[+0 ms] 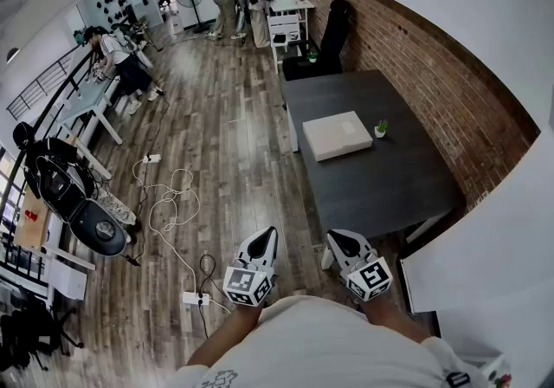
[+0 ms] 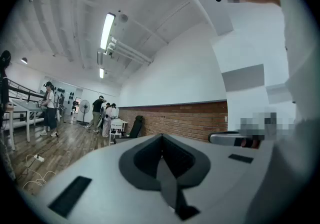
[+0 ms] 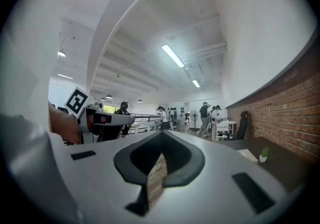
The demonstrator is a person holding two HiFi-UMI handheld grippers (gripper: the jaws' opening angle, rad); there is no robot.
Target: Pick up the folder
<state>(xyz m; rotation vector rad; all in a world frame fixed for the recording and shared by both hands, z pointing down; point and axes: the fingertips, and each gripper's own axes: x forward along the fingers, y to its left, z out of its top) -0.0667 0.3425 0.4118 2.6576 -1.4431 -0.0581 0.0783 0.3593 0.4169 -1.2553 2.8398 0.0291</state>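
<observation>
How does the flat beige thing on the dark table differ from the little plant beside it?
The folder is large, flat and beige; the plant is tiny, green, in a white pot. The folder lies flat; the plant stands upright, on its brick-wall side. Both rest on the dark table.

Dark rectangular table (image 1: 381, 191), centre-right of head view, along the brick wall. On it: flat beige folder (image 1: 338, 135), slightly skewed, toward the far end; small potted plant (image 1: 381, 128) just beside its right edge. Wood-plank floor (image 1: 234, 152) left of it carries loose white cables (image 1: 169, 200) and a power strip (image 1: 193, 298), lower left.
</observation>
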